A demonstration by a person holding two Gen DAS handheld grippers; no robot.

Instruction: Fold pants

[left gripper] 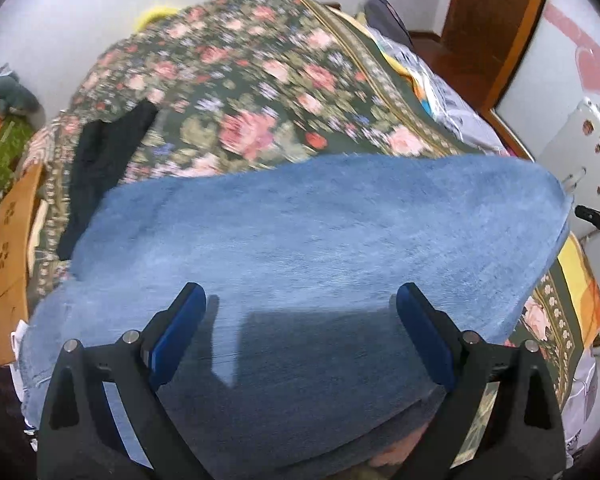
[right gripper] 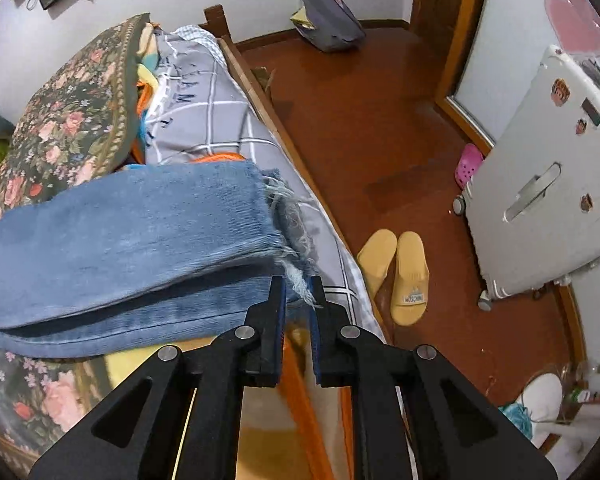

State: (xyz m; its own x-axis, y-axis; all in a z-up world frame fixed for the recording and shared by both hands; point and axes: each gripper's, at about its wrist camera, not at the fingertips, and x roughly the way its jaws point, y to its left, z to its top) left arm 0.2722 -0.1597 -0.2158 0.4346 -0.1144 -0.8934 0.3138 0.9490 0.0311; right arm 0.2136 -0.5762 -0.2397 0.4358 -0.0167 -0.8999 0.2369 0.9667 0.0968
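Blue denim pants [left gripper: 300, 248] lie folded lengthwise across a bed with a floral cover [left gripper: 252, 92]. My left gripper [left gripper: 300, 300] is open wide just above the middle of the pants, holding nothing. In the right wrist view the pants [right gripper: 120, 240] stretch left, with the frayed leg hems [right gripper: 288, 236] at the bed's right edge. My right gripper [right gripper: 298, 286] is nearly closed, its fingertips on the frayed hem threads of the lower layer.
A black garment [left gripper: 100, 168] lies on the bed at the left. A grey checked sheet [right gripper: 212, 120] covers the bed's right side. On the wooden floor [right gripper: 360, 128] are yellow slippers [right gripper: 400, 272], a white suitcase [right gripper: 540, 200], and a grey bag [right gripper: 328, 20].
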